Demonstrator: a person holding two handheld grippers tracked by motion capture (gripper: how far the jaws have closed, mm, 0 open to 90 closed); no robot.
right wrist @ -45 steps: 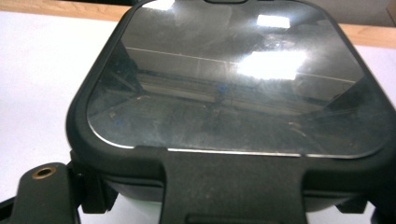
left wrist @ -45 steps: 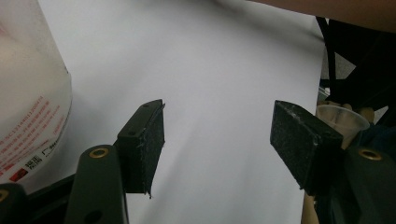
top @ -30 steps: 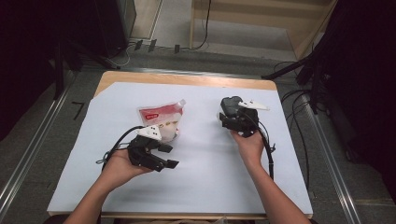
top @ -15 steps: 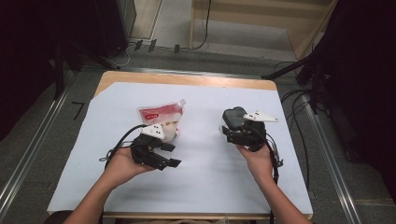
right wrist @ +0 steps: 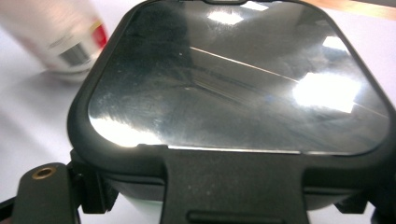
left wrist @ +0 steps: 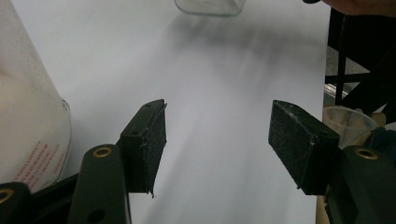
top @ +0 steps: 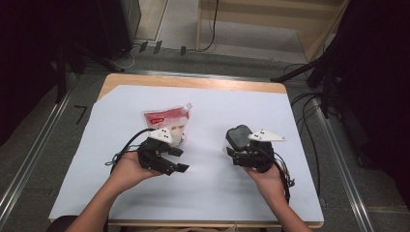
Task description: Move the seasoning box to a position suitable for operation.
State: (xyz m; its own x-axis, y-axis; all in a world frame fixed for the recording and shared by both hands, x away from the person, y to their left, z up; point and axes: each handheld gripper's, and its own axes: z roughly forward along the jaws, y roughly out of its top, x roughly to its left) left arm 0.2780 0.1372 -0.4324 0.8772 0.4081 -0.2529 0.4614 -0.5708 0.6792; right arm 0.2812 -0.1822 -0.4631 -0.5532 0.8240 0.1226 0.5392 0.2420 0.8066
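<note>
White paper sheet (top: 208, 188) is covering the wooden table (top: 193, 81), with bare wood showing along the far edge. Left gripper (top: 178, 159) is resting in the person's left hand (top: 126, 169) toward the near-left part of the sheet; in the left gripper view its jaws are standing wide apart with nothing between them but bare sheet. Plastic pouch (top: 168, 121) with a red label is lying just beyond this gripper, toward the middle of the sheet, and its pale side is showing at the left edge of the left gripper view (left wrist: 28, 121). Right gripper (top: 231, 153) is sitting in the right hand (top: 266, 176) toward the near-right part. Black glossy lid (right wrist: 238, 79), square with rounded corners, is lying right in front of it (top: 238, 136). Whether the right jaws are clamping it, I cannot tell. Container base beneath the lid is clear, seen in the left gripper view (left wrist: 210, 6).
</note>
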